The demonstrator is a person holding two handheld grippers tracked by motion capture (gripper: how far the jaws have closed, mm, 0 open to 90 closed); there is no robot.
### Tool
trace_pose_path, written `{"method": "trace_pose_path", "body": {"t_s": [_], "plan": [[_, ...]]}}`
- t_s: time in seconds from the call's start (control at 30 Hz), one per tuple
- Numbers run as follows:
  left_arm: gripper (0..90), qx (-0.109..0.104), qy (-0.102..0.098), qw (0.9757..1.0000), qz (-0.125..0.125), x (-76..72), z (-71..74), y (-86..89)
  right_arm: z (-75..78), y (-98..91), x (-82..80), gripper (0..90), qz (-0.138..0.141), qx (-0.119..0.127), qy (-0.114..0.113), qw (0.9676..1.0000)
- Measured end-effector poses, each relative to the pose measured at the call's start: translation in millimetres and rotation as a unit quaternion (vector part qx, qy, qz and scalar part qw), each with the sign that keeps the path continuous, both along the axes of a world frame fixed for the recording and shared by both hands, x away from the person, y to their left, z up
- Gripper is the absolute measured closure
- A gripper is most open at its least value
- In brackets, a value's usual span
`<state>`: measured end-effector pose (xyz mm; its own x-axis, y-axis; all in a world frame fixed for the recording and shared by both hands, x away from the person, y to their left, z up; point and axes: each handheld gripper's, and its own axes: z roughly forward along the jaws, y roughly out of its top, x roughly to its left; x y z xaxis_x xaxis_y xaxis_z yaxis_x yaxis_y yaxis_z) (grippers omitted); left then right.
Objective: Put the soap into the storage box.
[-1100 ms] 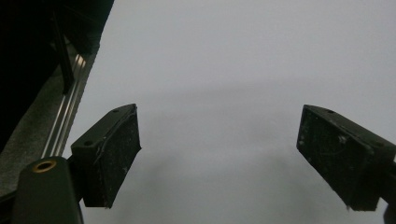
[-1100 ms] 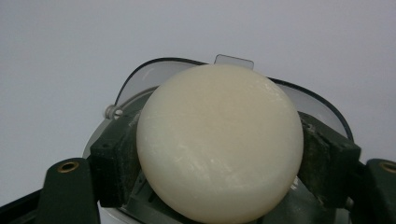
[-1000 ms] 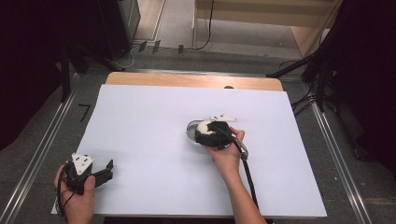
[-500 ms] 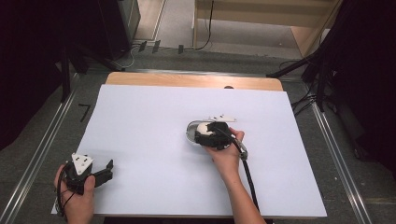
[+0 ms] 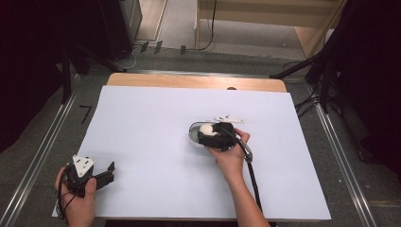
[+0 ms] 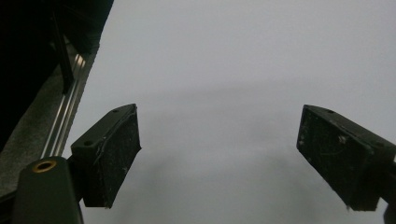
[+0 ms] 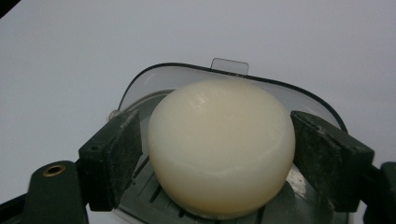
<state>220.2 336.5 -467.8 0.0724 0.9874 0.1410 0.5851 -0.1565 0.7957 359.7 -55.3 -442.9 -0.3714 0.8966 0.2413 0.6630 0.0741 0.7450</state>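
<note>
1. The soap [image 7: 222,147], a pale cream rounded bar, sits in a soap dish [image 7: 196,77] on the white sheet, a little right of the table's middle. From above I see it as a pale spot [image 5: 206,128] with my tool over most of it.
2. The dish is clear with a dark rim and a small tab at its far edge; ribs show on its floor under the bar. Its near part is cut off at the bottom of the right gripper view, and in the high view just its left rim [image 5: 191,133] peeks out.
3. My right gripper [image 7: 217,154] has the soap between its jaws, which have just been opening. There is a thin gap at the left pad; at the right pad I cannot tell touching from just clear. From above, the gripper [image 5: 215,135] hides its own jaws.
4. My left gripper [image 6: 219,158] stands wide apart with nothing in it, over bare white sheet [image 6: 243,60]. In the high view it [image 5: 105,176] rests at the near left corner of the sheet [image 5: 156,123].
5. The table [image 5: 189,81] shows as a wooden strip along the far edge.
</note>
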Motion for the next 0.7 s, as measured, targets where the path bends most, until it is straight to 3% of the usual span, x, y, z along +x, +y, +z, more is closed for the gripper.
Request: {"method": "trace_pose_path", "body": {"t_s": [0.7], "plan": [[14.4,0.000,0.000,1.0000,0.000,0.0,0.0,-0.1,8.6,-8.3,-6.2,16.2,-0.002,0.000,-0.014,0.9999]]}}
